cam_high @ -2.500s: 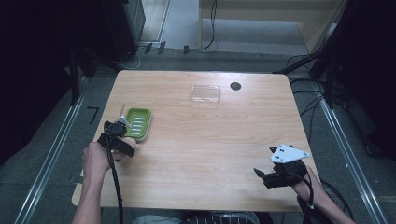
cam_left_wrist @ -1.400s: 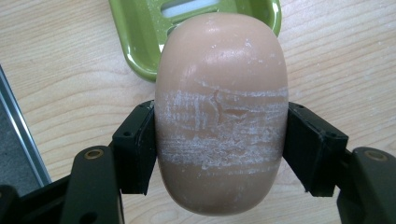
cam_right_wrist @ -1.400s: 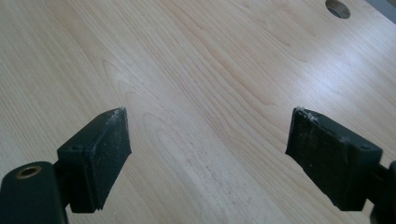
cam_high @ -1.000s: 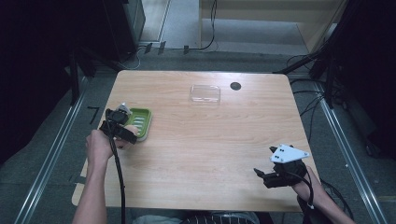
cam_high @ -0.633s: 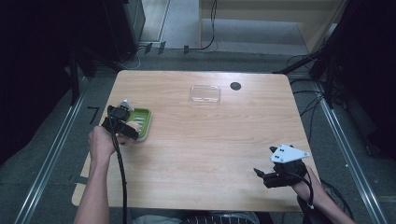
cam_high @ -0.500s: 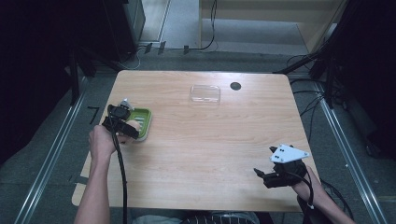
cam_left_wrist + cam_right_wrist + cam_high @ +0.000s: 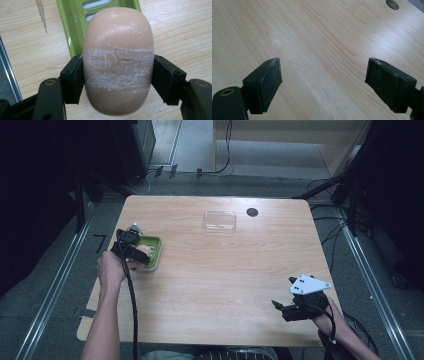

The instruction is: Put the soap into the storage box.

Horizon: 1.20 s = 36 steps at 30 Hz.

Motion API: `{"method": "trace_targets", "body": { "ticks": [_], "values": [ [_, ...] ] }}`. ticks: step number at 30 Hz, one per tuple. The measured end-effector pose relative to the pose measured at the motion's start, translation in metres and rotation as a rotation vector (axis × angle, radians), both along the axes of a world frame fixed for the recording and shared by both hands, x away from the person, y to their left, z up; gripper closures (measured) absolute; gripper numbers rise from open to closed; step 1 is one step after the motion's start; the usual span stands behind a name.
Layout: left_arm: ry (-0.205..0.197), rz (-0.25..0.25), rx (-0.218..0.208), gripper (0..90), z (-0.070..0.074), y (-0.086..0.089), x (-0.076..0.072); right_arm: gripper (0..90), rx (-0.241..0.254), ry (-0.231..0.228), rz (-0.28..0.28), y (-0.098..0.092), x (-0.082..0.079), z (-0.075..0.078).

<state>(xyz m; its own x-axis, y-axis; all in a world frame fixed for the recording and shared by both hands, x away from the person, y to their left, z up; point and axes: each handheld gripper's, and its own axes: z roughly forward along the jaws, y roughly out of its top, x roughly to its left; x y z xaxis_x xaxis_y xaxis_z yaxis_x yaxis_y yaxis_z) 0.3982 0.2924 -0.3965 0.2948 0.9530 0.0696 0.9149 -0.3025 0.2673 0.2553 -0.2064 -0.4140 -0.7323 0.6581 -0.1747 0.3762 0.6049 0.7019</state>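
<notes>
A peach-coloured bar of soap [image 7: 117,62], scuffed white across its middle, sits between the black jaws of my left gripper [image 7: 117,60], which is shut on it. Under the soap lies a green slotted soap dish [image 7: 72,25]. In the high view the left gripper [image 7: 134,251] holds the soap [image 7: 143,252] over the near-left part of the green dish [image 7: 155,251] at the table's left side. My right gripper [image 7: 279,307] rests near the table's front right corner. Its jaws stand open over bare wood in the right gripper view [image 7: 323,66].
A clear plastic box [image 7: 219,220] lies at the back middle of the wooden table [image 7: 225,270], with a dark round hole [image 7: 252,212] beside it; the hole [image 7: 392,4] also appears in the right gripper view. A metal rail [image 7: 7,75] runs along the table's left edge.
The left hand has carried its gripper a little away from the person, from beside the green dish to over it. The right gripper has stayed still.
</notes>
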Motion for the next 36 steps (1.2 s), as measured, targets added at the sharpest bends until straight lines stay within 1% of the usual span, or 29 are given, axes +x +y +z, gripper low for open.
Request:
{"method": "trace_targets", "body": {
  "ticks": [5, 7, 10, 11, 16, 19, 24, 26, 27, 31, 34, 35, 36],
  "values": [
    [-0.006, 0.003, -0.001, 34.0, -0.002, -0.001, 0.003, 13.6, 0.001, 0.000, 0.000, 0.000, 0.000, 0.000],
    [-0.023, 0.008, -0.005, 34.0, -0.003, -0.001, 0.003, 13.6, 0.001, 0.001, -0.001, 0.000, 0.000, 0.000],
    [-0.027, 0.008, -0.008, 34.0, -0.002, -0.001, 0.005, 13.6, 0.003, 0.000, -0.001, 0.000, 0.000, 0.000],
    [-0.038, 0.014, -0.011, 34.0, -0.002, 0.000, 0.005, 13.6, 0.002, 0.000, -0.001, 0.000, 0.000, 0.000],
    [-0.061, 0.024, -0.027, 34.0, -0.002, 0.001, 0.006, 13.6, 0.003, 0.002, -0.005, 0.000, 0.000, 0.000],
    [-0.061, 0.023, -0.040, 34.0, -0.003, 0.001, 0.007, 13.6, 0.003, 0.001, -0.004, 0.000, 0.000, 0.000],
    [-0.076, 0.027, -0.030, 34.0, -0.005, 0.002, 0.009, 13.6, 0.000, 0.000, 0.000, 0.000, 0.000, 0.000],
    [-0.079, 0.030, -0.031, 34.0, -0.005, 0.002, 0.010, 13.6, 0.000, 0.000, 0.000, 0.000, 0.000, 0.000],
    [-0.088, 0.037, -0.033, 34.0, -0.006, 0.002, 0.010, 13.6, 0.000, 0.000, 0.000, 0.000, 0.000, 0.000],
    [-0.101, 0.044, -0.033, 34.0, -0.006, 0.003, 0.013, 13.6, 0.001, 0.000, 0.000, 0.000, 0.000, 0.000],
    [-0.105, 0.049, -0.039, 34.0, -0.008, 0.003, 0.015, 13.6, 0.002, 0.000, -0.001, 0.000, 0.000, 0.000],
    [-0.100, 0.048, -0.037, 34.0, -0.009, 0.003, 0.016, 13.6, 0.004, -0.001, -0.001, 0.000, 0.000, 0.000],
    [-0.105, 0.051, -0.037, 34.0, -0.009, 0.003, 0.016, 13.6, 0.003, -0.001, -0.002, 0.000, 0.000, 0.000]
  ]
}}
